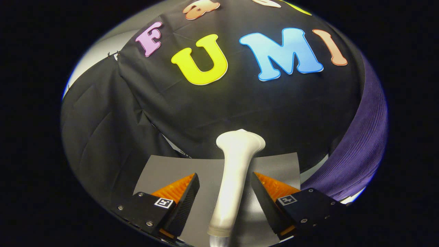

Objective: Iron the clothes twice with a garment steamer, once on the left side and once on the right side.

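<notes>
A white garment steamer point(236, 151) lies on a grey mat point(164, 168), its wide head pointing away from me and its slim handle running back between my fingers. My gripper point(224, 183) is open around the handle. The right finger point(267, 192) sits close beside the handle, and the left finger point(183, 193) stands a clear gap away from it. A purple ribbed garment point(363, 137) hangs off to the right, beyond the right finger.
Black cloth point(103, 130) covers the booth's walls behind and to the left of the mat. A strip of pale surface point(313, 171) shows between the mat and the purple garment.
</notes>
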Demonstrator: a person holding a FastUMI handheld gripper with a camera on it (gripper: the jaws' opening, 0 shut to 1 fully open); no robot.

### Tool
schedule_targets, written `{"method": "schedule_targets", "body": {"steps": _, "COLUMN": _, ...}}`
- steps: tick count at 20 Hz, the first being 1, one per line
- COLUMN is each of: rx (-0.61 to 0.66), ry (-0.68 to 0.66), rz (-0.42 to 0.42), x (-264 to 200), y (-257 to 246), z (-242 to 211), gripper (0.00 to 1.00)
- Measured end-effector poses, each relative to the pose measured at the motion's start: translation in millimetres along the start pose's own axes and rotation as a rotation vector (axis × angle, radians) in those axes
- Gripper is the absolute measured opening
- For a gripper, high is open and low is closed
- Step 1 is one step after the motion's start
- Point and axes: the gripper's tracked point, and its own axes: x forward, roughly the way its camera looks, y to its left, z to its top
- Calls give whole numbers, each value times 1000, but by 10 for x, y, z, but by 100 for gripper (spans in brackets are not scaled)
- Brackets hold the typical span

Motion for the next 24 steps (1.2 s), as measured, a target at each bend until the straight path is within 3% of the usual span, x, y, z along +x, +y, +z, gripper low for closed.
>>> {"method": "schedule_targets", "body": {"steps": 3, "rx": 48, "ry": 39, "rz": 2, "x": 147, "y": -28, "z": -49, "gripper": 86}}
{"method": "schedule_targets", "body": {"steps": 6, "rx": 91, "ry": 91, "rz": 8, "x": 276, "y": -89, "z": -160, "gripper": 66}}
{"method": "schedule_targets", "body": {"steps": 8, "rx": 151, "ry": 110, "rz": 50, "x": 329, "y": -50, "z": -198, "gripper": 50}}
{"method": "schedule_targets", "body": {"steps": 12, "rx": 188, "ry": 112, "rz": 139, "x": 240, "y": 99, "z": -224, "gripper": 38}}
{"method": "schedule_targets", "body": {"steps": 17, "rx": 129, "ry": 11, "rz": 140, "x": -116, "y": 185, "z": -219, "gripper": 37}}
{"method": "schedule_targets", "body": {"steps": 24, "rx": -30, "ry": -114, "rz": 100, "x": -883, "y": 126, "z": -576, "gripper": 37}}
